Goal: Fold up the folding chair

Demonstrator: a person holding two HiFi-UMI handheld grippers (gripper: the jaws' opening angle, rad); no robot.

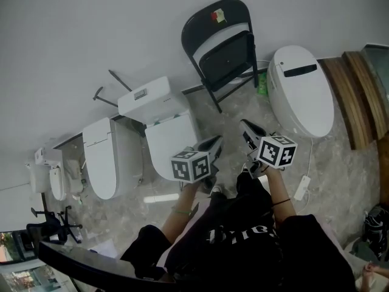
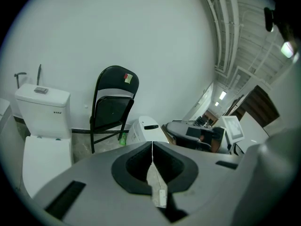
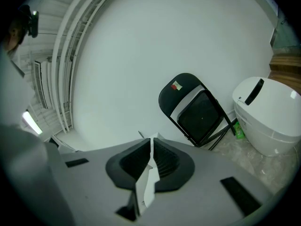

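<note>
Black clothing on the person fills the bottom of the head view, with both arms stretched forward over a marbled floor. The left gripper has its jaws pressed together with nothing between them, as its own view confirms. The right gripper is likewise closed and empty, and neither touches anything. Just beyond the left gripper sits a white toilet with its tank against the wall; a second toilet stands further to the left. Beyond the right gripper lies a rounded white tankless toilet, with wooden boards at its far side. Between the two nearer toilets and well apart from both grippers stands the folding chair, black, its seat swung up flat against the frame and its back leaning on the white wall. The left gripper view and right gripper view both show it that way. A small red-and-white sticker marks its backrest, and a green bottle stands on the floor beside its legs.
</note>
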